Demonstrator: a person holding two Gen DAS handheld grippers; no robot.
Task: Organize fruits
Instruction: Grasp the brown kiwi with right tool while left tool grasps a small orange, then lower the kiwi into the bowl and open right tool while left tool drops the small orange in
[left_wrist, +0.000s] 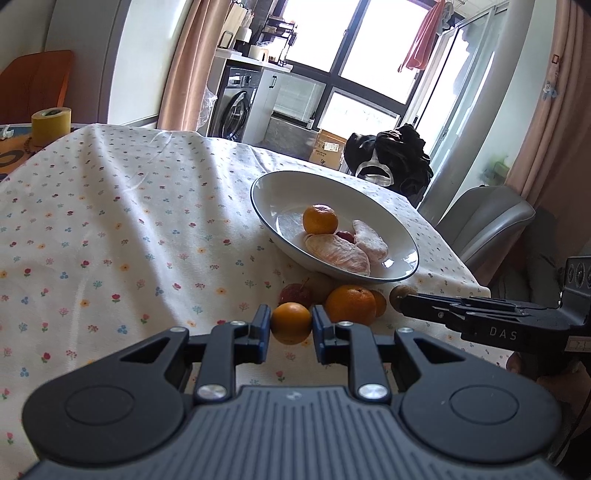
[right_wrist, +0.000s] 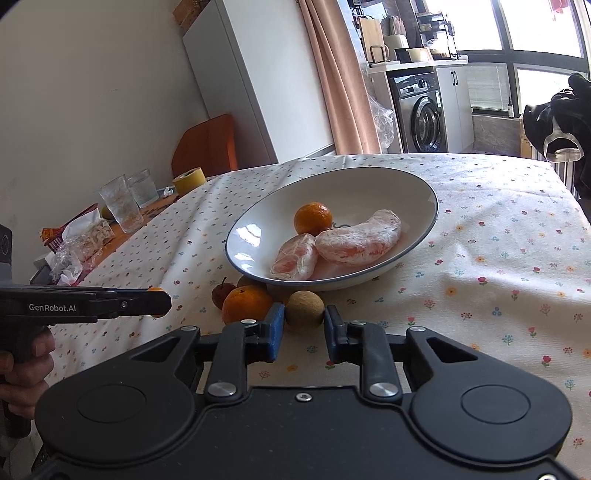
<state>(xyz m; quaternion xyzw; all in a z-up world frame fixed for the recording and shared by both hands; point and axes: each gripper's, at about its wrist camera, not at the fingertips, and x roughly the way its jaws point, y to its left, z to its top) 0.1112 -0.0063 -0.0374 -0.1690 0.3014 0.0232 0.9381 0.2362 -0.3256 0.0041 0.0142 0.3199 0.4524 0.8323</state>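
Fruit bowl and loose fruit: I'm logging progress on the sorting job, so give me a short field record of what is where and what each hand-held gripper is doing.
bowl: white bowl on the floral tablecloth
in bowl: one mandarin, two peeled pomelo segments
loose beside bowl: larger orange, small red apple, brownish round fruit
left hand-held gripper: pads on either side of a small orange
right hand-held gripper: open, jaws either side of the brownish round fruit, gap on the left side
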